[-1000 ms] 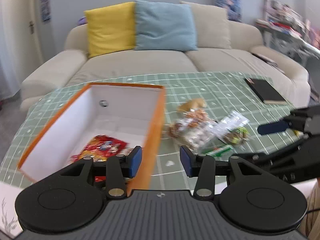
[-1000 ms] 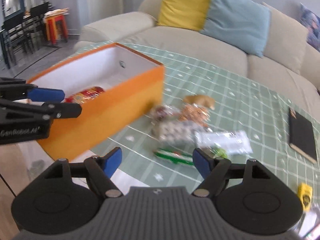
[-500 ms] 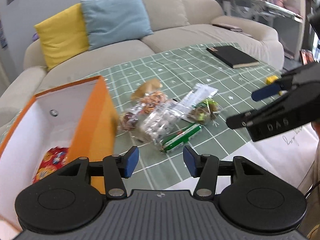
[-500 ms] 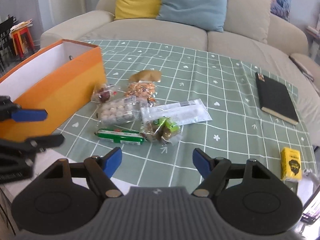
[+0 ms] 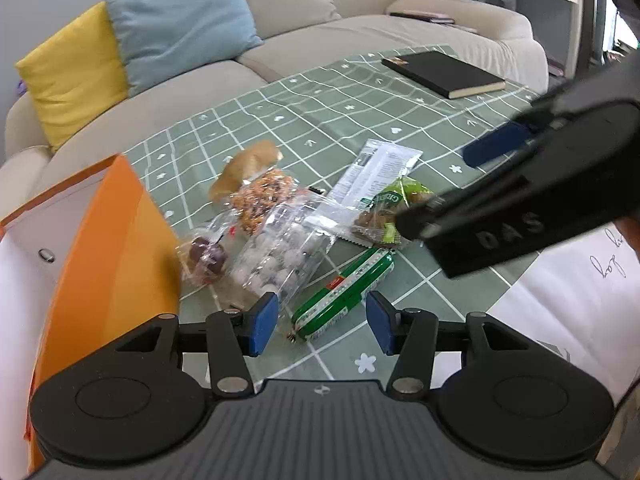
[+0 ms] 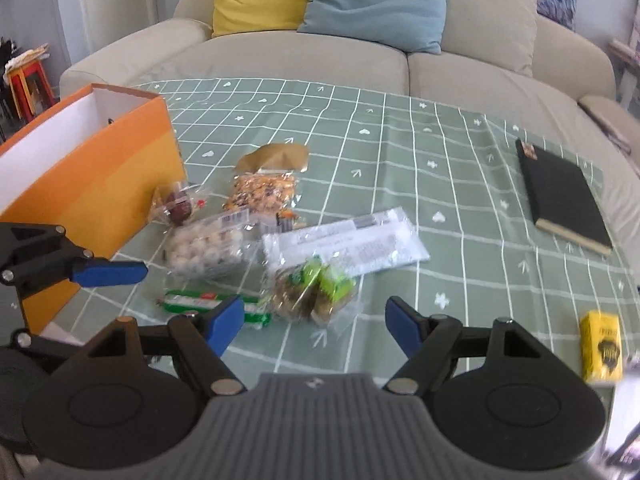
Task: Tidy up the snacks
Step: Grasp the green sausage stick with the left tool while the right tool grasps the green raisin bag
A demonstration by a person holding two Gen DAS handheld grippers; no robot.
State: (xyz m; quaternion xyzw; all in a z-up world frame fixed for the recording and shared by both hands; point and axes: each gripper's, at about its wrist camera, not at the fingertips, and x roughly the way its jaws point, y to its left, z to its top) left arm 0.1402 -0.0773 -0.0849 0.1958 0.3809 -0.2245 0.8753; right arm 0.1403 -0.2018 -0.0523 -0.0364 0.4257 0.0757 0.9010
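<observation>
Snack packs lie in a heap on the green checked tablecloth, right of the orange box (image 5: 116, 248) (image 6: 100, 176). My left gripper (image 5: 320, 320) is open, low over the near end of the green tube pack (image 5: 344, 292) (image 6: 208, 302), with nothing between its pads. Beyond it lie a clear bag of white balls (image 5: 280, 256) and a dark red sweet pack (image 5: 204, 256). My right gripper (image 6: 314, 320) is open just before the green-labelled nut pack (image 6: 316, 292). A flat white sachet (image 6: 348, 244), a mixed-nut pack (image 6: 260, 192) and a brown bun (image 6: 276, 156) lie farther back.
A black notebook (image 6: 560, 196) lies at the table's far right and a small yellow box (image 6: 602, 346) at the near right. A white sheet (image 5: 560, 288) covers the front edge. A beige sofa (image 6: 280, 60) with yellow and blue cushions stands behind the table.
My left gripper has swung right and down, away from the box's inside to the snack heap, and its jaws have widened. My right gripper has sunk closer to the heap, still as wide.
</observation>
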